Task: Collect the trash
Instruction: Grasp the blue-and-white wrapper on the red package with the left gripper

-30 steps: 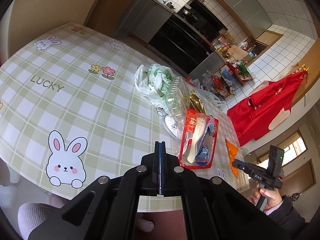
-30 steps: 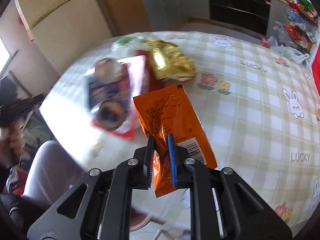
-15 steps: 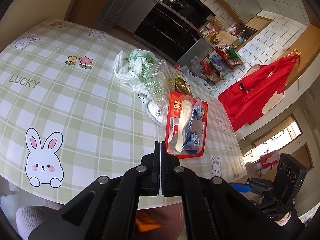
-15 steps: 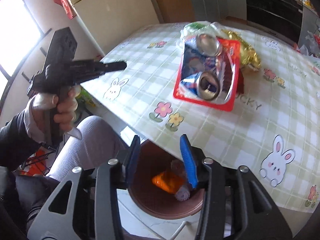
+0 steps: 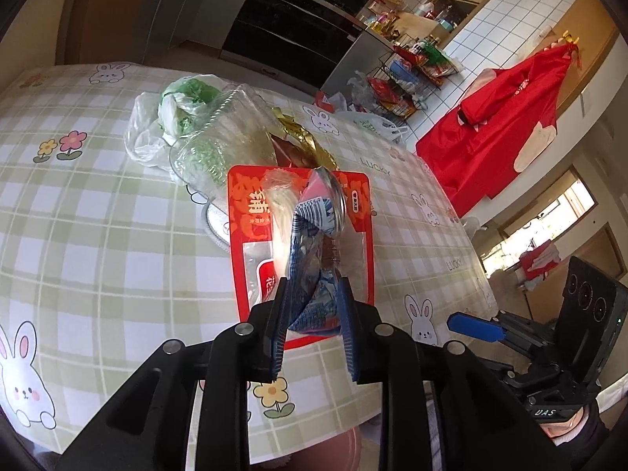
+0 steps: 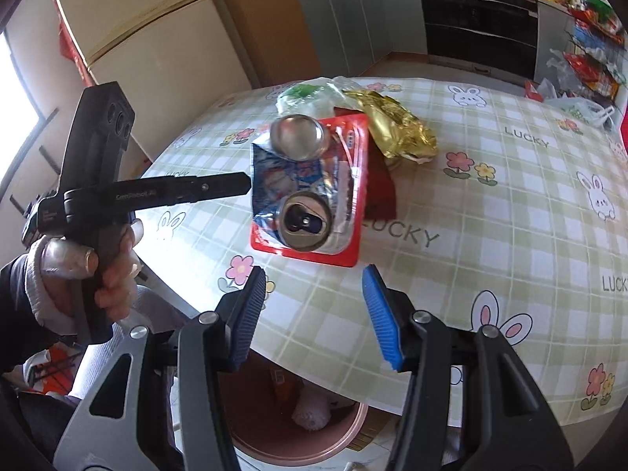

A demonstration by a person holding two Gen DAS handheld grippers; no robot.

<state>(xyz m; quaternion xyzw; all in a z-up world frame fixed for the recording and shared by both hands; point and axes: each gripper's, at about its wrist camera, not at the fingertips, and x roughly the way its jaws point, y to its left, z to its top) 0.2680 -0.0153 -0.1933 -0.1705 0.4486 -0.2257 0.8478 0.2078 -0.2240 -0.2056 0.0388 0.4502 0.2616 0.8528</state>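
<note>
A crushed blue can (image 5: 314, 235) lies on a red snack packet (image 5: 251, 212) near the table's front edge. My left gripper (image 5: 314, 325) straddles the can's near end. Its jaws are opening, and I see no pad pressing on the can. The right wrist view shows the same can (image 6: 282, 180), the packet (image 6: 345, 251) and the left gripper (image 6: 239, 184) coming in from the left. My right gripper (image 6: 314, 314) hangs over the table edge above a brown bin (image 6: 353, 439). Its jaws are opening and hold nothing. A gold wrapper (image 6: 400, 133) lies behind the packet.
A clear plastic container (image 5: 219, 137) and a plastic bag with green contents (image 5: 176, 110) sit behind the packet. The checked tablecloth (image 6: 490, 235) is bare to the right. The bin holds an orange wrapper (image 6: 280, 384). A person's knee (image 6: 106, 353) is at the left.
My left gripper moved forward to the can and went from shut to parted around it. My right gripper let go of the orange wrapper, which now lies in the bin, and opened wider.
</note>
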